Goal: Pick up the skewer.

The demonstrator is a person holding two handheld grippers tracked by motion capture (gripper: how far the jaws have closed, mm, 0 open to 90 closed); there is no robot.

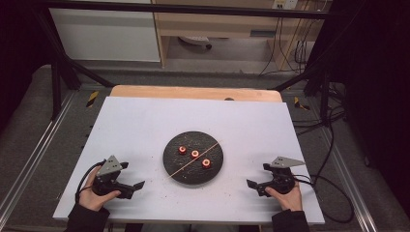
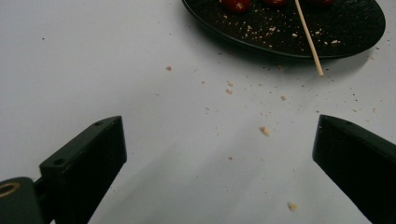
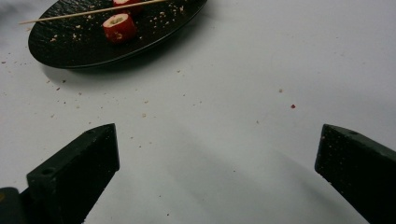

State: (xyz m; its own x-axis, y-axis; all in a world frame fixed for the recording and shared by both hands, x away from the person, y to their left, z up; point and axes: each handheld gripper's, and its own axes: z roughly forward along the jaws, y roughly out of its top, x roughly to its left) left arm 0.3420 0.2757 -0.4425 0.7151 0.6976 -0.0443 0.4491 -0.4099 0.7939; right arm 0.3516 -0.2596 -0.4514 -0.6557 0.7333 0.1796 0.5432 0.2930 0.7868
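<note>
high view: the black plate [image 1: 193,170] with three red rolls [image 1: 195,154] and a wooden skewer [image 1: 193,158] sits mid-desk [image 1: 145,121], between and ahead of the left gripper [image 1: 131,178] and right gripper [image 1: 256,176]. both jaws stand wide open, holding nothing, well apart from the plate. no readable writing.

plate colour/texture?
Black, with a rough, speckled matte surface: the plate shows best in the right gripper view, crumbs scattered on it.

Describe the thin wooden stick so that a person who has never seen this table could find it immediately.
Find the white table, then the round black plate at its middle. The wooden skewer lies diagonally across that plate, with one tip past the near rim. Unlike the three short red pieces beside it, it is long, thin and pale.
</note>
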